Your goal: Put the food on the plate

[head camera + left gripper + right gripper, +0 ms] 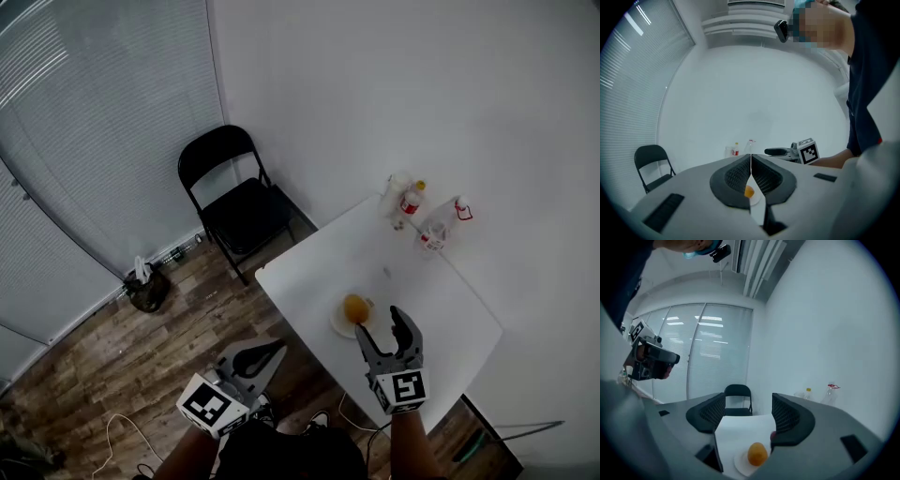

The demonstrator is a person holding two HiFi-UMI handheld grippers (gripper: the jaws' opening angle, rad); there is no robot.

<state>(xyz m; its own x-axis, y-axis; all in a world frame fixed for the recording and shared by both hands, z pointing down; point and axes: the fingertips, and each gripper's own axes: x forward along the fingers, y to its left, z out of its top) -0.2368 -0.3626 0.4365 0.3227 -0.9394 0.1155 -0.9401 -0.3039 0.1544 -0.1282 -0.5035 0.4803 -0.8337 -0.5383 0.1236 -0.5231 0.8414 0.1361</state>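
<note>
An orange round piece of food (pixel 355 307) lies on a small white plate (pixel 339 322) near the front edge of the white table (pixel 422 300). My right gripper (pixel 380 323) hovers just in front of the plate, open, with nothing between its pads. In the right gripper view the food (pixel 757 453) and plate (pixel 740 464) sit low between the spread jaws of the gripper (pixel 747 413). My left gripper (pixel 277 348) hangs off the table's left side over the floor. Its jaws (pixel 751 161) meet at the tips and hold nothing.
Two plastic bottles (pixel 410 202) (pixel 436 230) and a clear cup stand at the table's far end by the wall. A black folding chair (pixel 239 202) stands beyond the table's left corner. A dark bag (pixel 147 288) and cables lie on the wood floor.
</note>
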